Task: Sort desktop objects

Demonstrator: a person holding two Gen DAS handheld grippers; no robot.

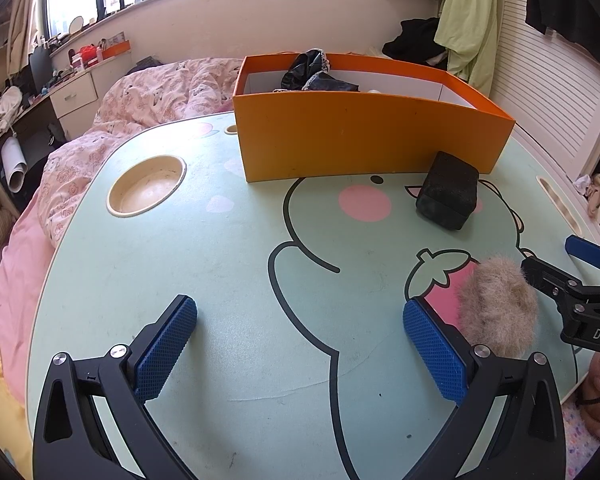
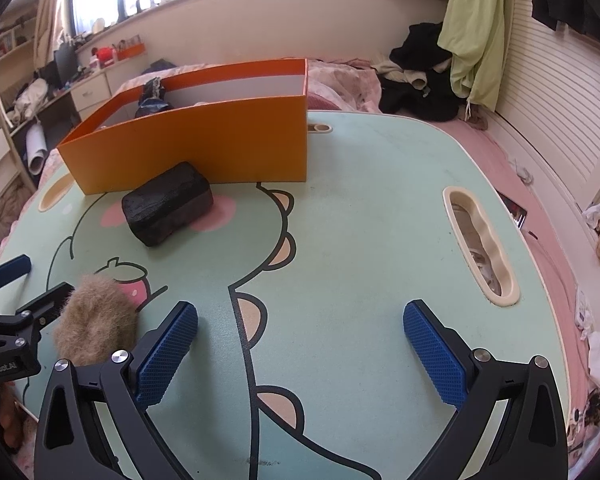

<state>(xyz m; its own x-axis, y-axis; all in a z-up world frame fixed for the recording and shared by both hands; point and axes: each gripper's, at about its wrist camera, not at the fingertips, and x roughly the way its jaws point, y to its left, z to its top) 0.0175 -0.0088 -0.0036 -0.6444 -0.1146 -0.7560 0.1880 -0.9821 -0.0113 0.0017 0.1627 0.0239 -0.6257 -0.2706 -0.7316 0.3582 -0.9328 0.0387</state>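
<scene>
An orange box (image 1: 364,144) stands at the back of the green cartoon table (image 1: 220,264); dark cloth (image 1: 316,72) lies inside it. A black block (image 1: 448,190) sits in front of the box, also in the right wrist view (image 2: 168,208). A tan fur ball (image 1: 498,306) lies near the front, also in the right wrist view (image 2: 96,324). My left gripper (image 1: 300,344) is open and empty, with the fur ball just outside its right finger. My right gripper (image 2: 300,344) is open and empty, the fur ball outside its left finger.
The table has a round cup recess (image 1: 146,190) at left and a long slot (image 2: 480,248) at right. The box (image 2: 204,148) fills the back. A bed with pink bedding (image 1: 152,100) surrounds the table; clothes (image 2: 420,76) are piled behind.
</scene>
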